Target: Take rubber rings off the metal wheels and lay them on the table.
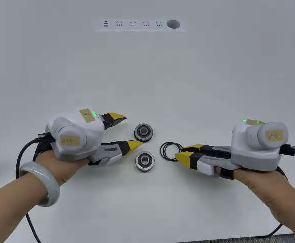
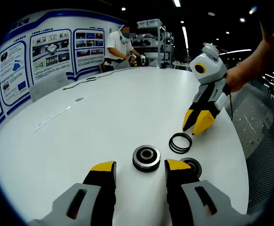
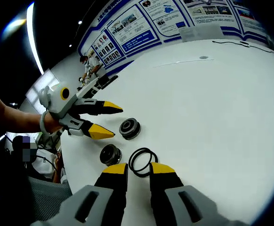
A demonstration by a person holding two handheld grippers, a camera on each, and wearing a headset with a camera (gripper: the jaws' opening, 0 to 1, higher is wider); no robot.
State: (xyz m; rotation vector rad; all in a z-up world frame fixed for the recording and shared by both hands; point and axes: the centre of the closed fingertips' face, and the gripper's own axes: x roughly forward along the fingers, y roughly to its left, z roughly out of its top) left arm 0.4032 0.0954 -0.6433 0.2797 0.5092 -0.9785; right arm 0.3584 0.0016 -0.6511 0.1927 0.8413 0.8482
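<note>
The tan stickers (image 1: 70,140) on my tongs carried handwriting too small to read, and so did the blue-framed posters (image 2: 57,47) on the far wall. A white power strip (image 1: 140,24) lay at the far side of the table (image 1: 213,76), well apart from the work.

My left tongs (image 1: 130,131) were spread wide with nothing between them, and pointed at the gap between the two wheels. The farther wheel (image 1: 143,132) lay just off the upper tip and the nearer wheel (image 1: 145,161) just below the lower one. Two black rings (image 1: 170,151) lay overlapped on the table right of the wheels. My right tongs (image 1: 180,153) were drawn nearly together with a narrow gap and pinched nothing. Their tips were at the rings' edge, though I could not tell whether they touched. I wore a pale bracelet (image 1: 38,182) on my left wrist. Nothing stood between the tongs and the wheels.
</note>
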